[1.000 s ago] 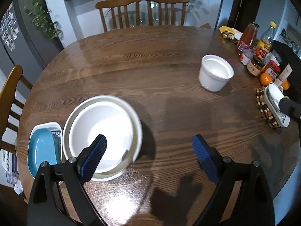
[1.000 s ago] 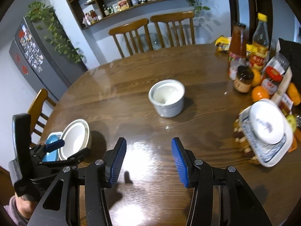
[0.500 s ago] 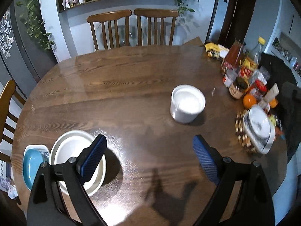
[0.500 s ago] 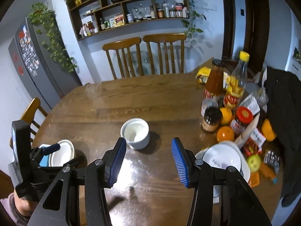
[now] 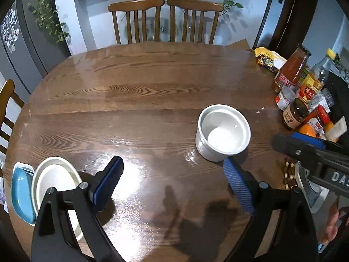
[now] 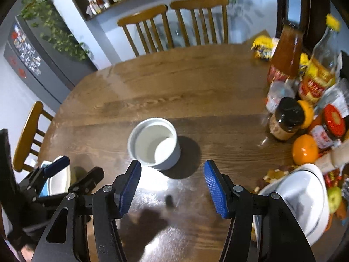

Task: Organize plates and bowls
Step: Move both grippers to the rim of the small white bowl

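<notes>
Rightward — jars [image 6: 288, 118] crowding bowl [image 6: 156, 144]

The round wooden table [image 5: 139, 100] carries a white bowl [image 5: 222, 132] near its centre. At the left edge a stack of white plates [image 5: 54, 179] lies just beside a blue dish [image 5: 20, 194]. Along the right edge stand bottles [image 6: 285, 52], jars [image 6: 288, 118], an orange [image 6: 305, 148] and a white plate [image 6: 305, 196].

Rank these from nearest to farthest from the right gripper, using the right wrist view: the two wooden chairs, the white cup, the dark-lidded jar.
1. White cup, just ahead of the right gripper, slightly left.
2. Dark-lidded jar, right side.
3. Two wooden chairs, beyond the table's far edge.
</notes>
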A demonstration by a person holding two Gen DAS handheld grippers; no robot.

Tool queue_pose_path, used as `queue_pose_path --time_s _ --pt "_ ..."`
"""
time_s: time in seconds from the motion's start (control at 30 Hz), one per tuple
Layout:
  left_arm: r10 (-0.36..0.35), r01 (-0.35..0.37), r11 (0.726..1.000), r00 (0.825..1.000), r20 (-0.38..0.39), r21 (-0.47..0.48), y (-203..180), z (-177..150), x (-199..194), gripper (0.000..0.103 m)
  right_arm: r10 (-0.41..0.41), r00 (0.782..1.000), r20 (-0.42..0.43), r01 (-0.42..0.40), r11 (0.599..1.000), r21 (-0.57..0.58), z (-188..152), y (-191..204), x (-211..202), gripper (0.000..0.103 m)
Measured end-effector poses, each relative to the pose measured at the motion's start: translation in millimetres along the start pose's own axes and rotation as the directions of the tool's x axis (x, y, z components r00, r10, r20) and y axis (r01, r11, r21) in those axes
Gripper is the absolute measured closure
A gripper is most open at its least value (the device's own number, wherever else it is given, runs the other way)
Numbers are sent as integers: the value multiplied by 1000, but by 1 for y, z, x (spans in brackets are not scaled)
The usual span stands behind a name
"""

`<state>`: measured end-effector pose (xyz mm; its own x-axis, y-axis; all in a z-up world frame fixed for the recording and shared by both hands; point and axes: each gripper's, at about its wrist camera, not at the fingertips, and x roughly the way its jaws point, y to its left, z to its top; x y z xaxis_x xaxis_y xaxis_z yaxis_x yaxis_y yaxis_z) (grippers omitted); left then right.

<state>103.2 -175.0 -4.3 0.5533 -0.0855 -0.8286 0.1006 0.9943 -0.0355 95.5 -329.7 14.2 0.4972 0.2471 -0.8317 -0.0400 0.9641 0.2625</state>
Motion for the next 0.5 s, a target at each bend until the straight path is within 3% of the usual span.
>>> queue_pose_path --time_s 0.4,0.5 --pt "46 -47 999 998 -49 -21 -24 20 48 11 157 984 -90 -151 986 68 24 -17 62 43" --pt "41 -43 999 997 -66 -25 -26 22 58 15 180 977 -110 -172 982 80 24 -19 74 51"
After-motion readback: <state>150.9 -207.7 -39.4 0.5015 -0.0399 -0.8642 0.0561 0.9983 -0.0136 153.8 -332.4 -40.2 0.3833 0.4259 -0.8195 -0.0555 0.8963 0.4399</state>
